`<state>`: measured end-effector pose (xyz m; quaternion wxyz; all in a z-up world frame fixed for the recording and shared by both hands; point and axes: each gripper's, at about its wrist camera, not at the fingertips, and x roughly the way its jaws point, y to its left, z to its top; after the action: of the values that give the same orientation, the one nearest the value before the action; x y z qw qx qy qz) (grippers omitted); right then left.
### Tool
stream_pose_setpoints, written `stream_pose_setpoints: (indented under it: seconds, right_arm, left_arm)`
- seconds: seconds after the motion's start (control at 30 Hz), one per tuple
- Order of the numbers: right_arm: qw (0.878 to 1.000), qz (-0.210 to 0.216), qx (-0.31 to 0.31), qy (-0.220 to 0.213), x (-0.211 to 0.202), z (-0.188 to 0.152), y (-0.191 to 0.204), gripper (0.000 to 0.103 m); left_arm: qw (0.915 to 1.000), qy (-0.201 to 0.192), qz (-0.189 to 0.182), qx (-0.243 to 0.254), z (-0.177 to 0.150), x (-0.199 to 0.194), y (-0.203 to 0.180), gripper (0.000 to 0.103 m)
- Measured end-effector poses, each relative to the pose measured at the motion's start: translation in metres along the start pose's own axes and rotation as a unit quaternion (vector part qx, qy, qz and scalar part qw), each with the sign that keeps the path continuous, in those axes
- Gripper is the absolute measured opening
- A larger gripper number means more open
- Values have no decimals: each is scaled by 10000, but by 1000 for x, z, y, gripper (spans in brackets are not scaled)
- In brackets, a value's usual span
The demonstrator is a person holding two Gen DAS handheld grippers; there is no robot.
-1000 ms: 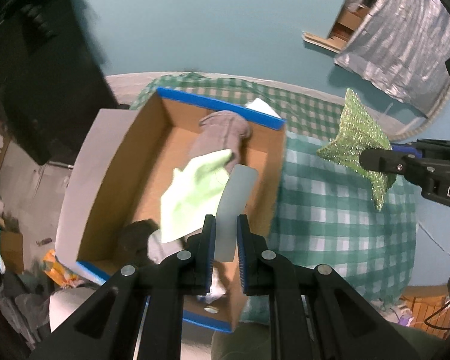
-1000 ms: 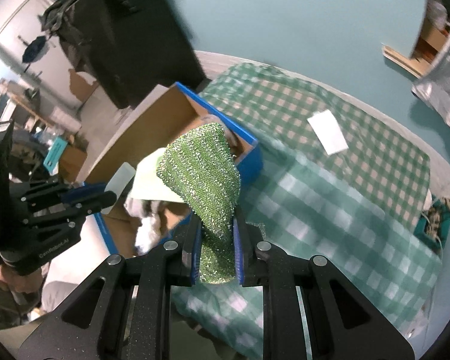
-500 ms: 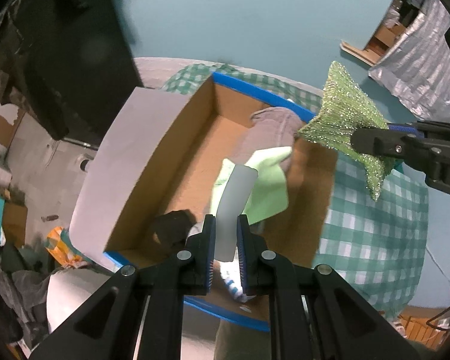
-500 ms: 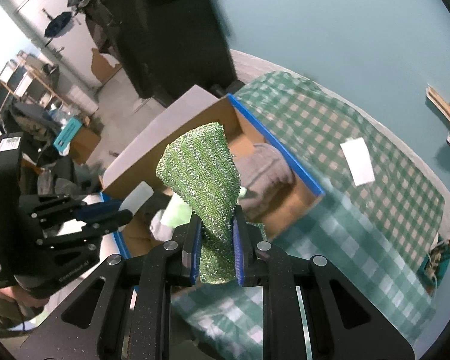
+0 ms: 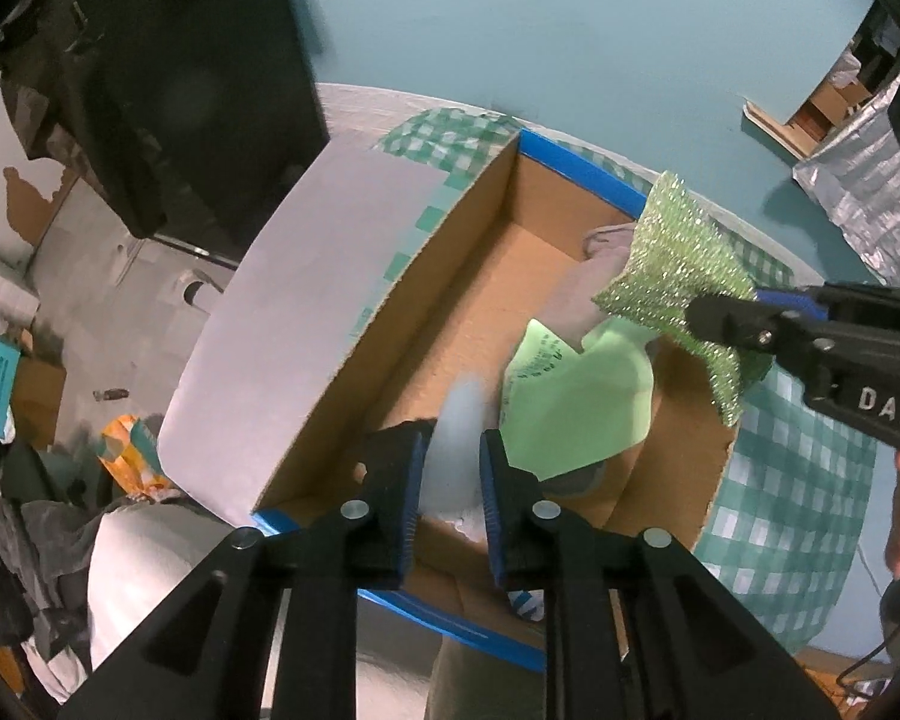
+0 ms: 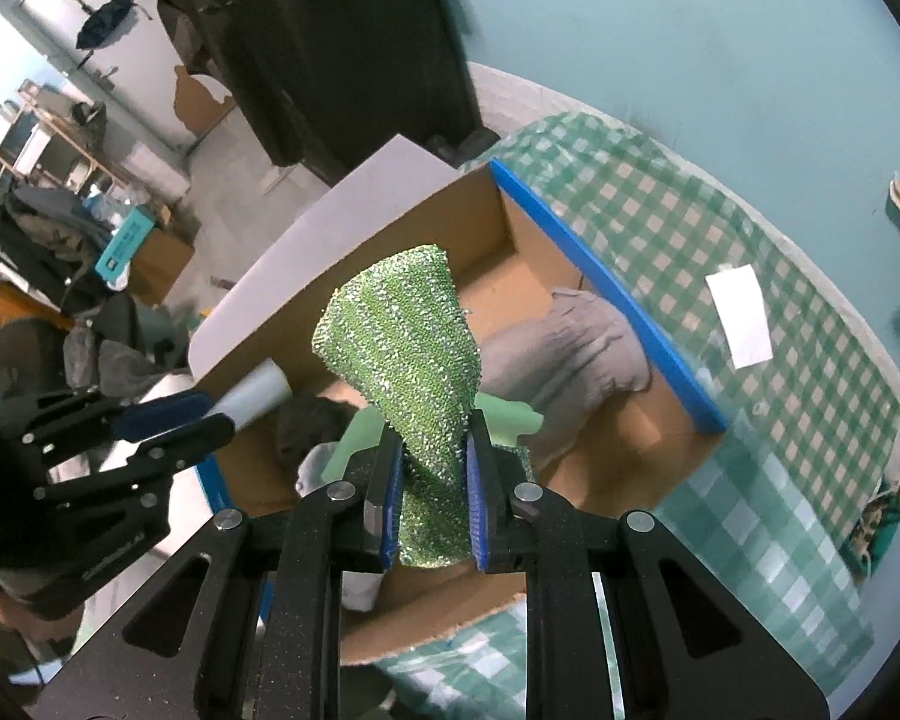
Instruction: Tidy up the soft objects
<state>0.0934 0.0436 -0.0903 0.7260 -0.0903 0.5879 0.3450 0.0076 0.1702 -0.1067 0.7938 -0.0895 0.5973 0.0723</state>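
Over the cardboard box (image 6: pixel 660 354), the right gripper (image 6: pixel 432 468) was loosening on the limp, light, glittery green scouring cloth (image 6: pixel 402 348), pinched low; the left gripper (image 5: pixel 450 480) was easing off a soft white strip (image 5: pixel 459 420)

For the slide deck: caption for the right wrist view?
Right gripper, jaws opening, holds a sparkly green cloth over the cardboard box.
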Motion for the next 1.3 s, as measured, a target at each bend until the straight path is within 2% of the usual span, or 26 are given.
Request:
stream_pose_setpoints:
  seconds: [0.13, 0.23, 0.27, 0.3, 0.33, 0.4, 0.5, 0.8, 0.9, 0.97, 1.3]
  right_arm:
    - [9999, -95, 84, 9, 4, 2, 2, 24]
    - [9998, -163, 106, -22, 1, 2, 7, 37]
    - [9997, -188, 114, -40, 0, 2, 7, 44]
    - [9996, -223, 127, -63, -3, 1, 8, 50]
    - [9995, -256, 135, -93, -6, 0, 9, 52]
    - [9993, -305, 157, -158, -11, 0, 9, 58]
    - [9988, -345, 217, -268, -22, -1, 10, 63]
    - [9960, -408, 482, -638, -63, -9, 1, 65]
    - [9947, -431, 554, -753, -78, -13, -1, 65]
    - [9941, -439, 574, -807, -87, -17, -1, 65]
    - [9898, -652, 750, -1017, -125, -44, -14, 65]
  left_arm:
    - [10000, -13, 24, -48, 2, -1, 3, 32]
    - [9999, -115, 37, -84, 2, -5, 3, 36]
    - [9999, -135, 43, -80, 2, -6, 2, 38]
    - [9999, -144, 38, -75, 2, -9, 2, 45]
    - [9999, -150, 30, -79, 2, -10, 3, 49]
    - [9997, -215, 42, -97, 2, -15, 4, 51]
    - [9994, -321, 45, -87, 2, -27, 3, 58]
    - [9980, -628, -2, 52, 0, -61, -6, 59]
    - [9975, -697, -29, 90, 0, -70, -13, 63]
    - [9972, -740, -41, 110, 0, -75, -17, 70]
    - [9945, -954, 61, 433, -3, -104, -48, 75]
